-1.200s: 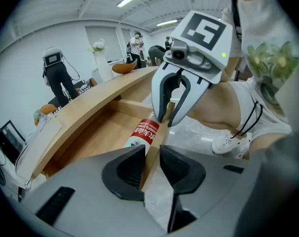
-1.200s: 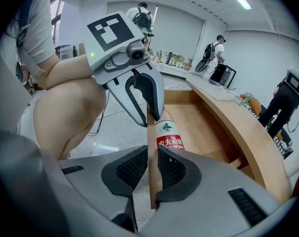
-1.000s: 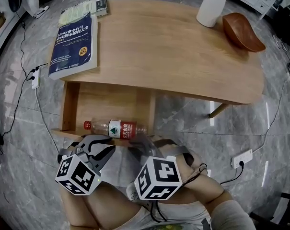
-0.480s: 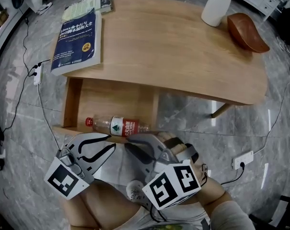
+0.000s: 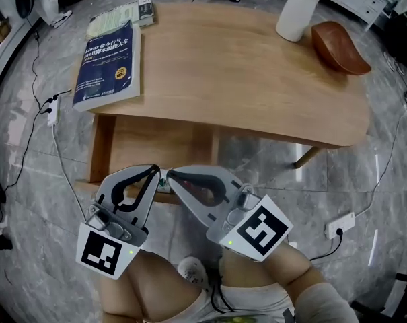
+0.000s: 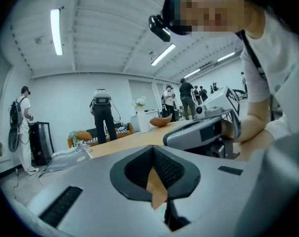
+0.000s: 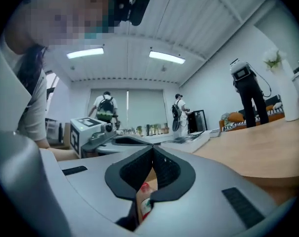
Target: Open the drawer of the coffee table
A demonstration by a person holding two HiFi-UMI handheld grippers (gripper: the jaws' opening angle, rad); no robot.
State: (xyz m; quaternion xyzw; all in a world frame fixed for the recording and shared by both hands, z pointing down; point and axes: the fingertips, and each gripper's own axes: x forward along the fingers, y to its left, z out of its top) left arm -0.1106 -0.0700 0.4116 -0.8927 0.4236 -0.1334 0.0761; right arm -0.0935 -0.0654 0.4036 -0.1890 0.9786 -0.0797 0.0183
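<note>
The wooden coffee table (image 5: 243,66) has its drawer (image 5: 142,143) pulled out under the left end. A plastic bottle with a red label (image 7: 144,194) lies in the drawer; in the head view my grippers cover nearly all of it. My left gripper (image 5: 155,170) and right gripper (image 5: 169,175) are held up over the drawer's near edge. Their tips almost meet and they point roughly level. Both are shut with nothing between the pads. In the left gripper view, the left gripper (image 6: 153,149) has the right one just beside it.
On the tabletop lie a blue book (image 5: 109,62), a second book (image 5: 119,12), a white vase (image 5: 297,9) and a brown bowl (image 5: 338,46). Power strips (image 5: 52,110) (image 5: 341,222) and cables lie on the marble floor. Several people stand in the background (image 6: 104,117).
Both grippers have risen from low in front of the drawer and tipped up towards level. The left jaws went from open to shut. The bottle is now mostly hidden behind them.
</note>
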